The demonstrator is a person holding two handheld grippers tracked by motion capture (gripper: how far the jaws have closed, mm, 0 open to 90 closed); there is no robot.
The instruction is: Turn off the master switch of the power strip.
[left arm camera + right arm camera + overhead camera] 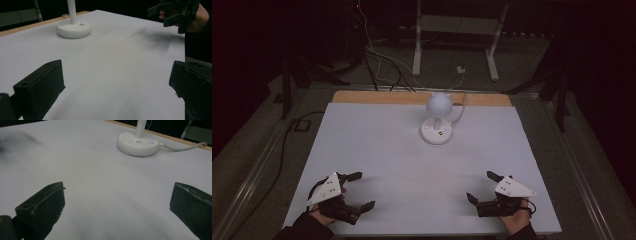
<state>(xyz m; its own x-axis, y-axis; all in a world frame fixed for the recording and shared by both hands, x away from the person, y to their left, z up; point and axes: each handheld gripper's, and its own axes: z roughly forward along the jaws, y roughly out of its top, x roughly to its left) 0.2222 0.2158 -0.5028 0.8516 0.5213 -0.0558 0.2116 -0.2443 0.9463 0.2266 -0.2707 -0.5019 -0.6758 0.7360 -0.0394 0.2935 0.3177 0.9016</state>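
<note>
Two grippers sit low in the high view, left gripper (pixel 354 192) at lower left, right gripper (pixel 479 189) at lower right, both with jaws wide apart and nothing between them. Nearest thing is a white desk lamp (pixel 437 117), upper centre of the table (pixel 377 150), well apart from both.

Likely step: reach for the lamp. To do it well, I'd say come in level, keep jaws spread, aim at the thin stem or the button side of the base, and steady the base so it doesn't slide on the smooth sheet. Mind the cord (pixel 183 146) trailing off the base toward the far edge.

Lamp look: round flat base (pixel 137 145) with small buttons and a lit blue dot, slim upright stem, ball-shaped head, matte white plastic, probably light.
</note>
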